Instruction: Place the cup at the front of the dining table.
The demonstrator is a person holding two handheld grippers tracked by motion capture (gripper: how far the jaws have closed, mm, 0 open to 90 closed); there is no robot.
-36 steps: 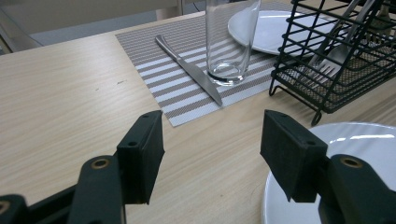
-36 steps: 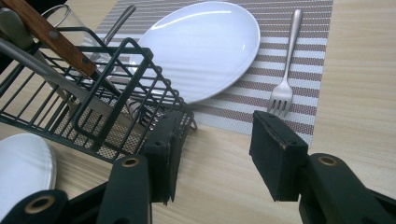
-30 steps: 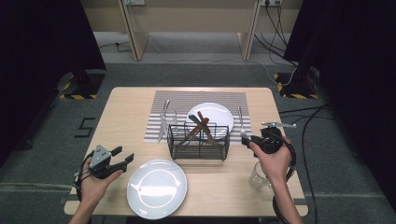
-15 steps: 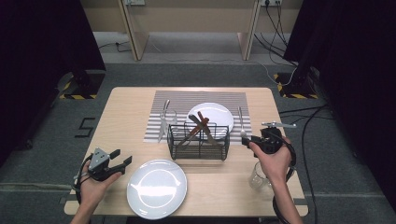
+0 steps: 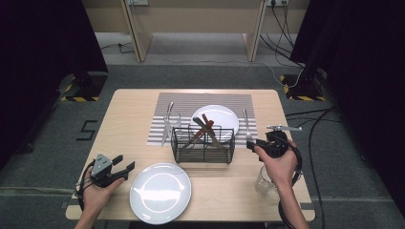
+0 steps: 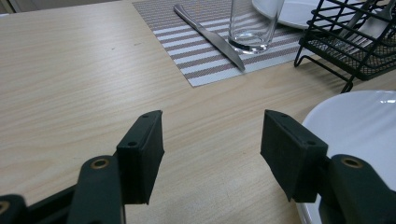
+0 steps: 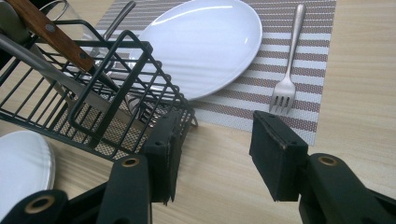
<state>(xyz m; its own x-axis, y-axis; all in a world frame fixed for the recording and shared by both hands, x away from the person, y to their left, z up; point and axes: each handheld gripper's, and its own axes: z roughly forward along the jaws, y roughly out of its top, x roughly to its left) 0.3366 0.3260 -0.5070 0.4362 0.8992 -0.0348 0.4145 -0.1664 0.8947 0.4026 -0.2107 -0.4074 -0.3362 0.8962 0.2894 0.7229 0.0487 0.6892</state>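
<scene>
Here we hold both claws open and empty above the tabletop [image 5: 129, 119], the left claw [image 5: 125, 167] just beside the near plate [image 5: 160, 192], the right claw [image 5: 250, 144] near the fork [image 5: 247, 125], seemingly poised to reach each.

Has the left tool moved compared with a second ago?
Yes, slightly: the left tool has drawn back toward the table's near edge, sitting a little nearer the front plate.

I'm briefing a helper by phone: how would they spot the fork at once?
Find the striped placemat in the middle of the wooden table. The fork lies along its right edge, right of the white plate, prongs toward the person. The knife lies at the opposite edge, beside a glass.
</scene>
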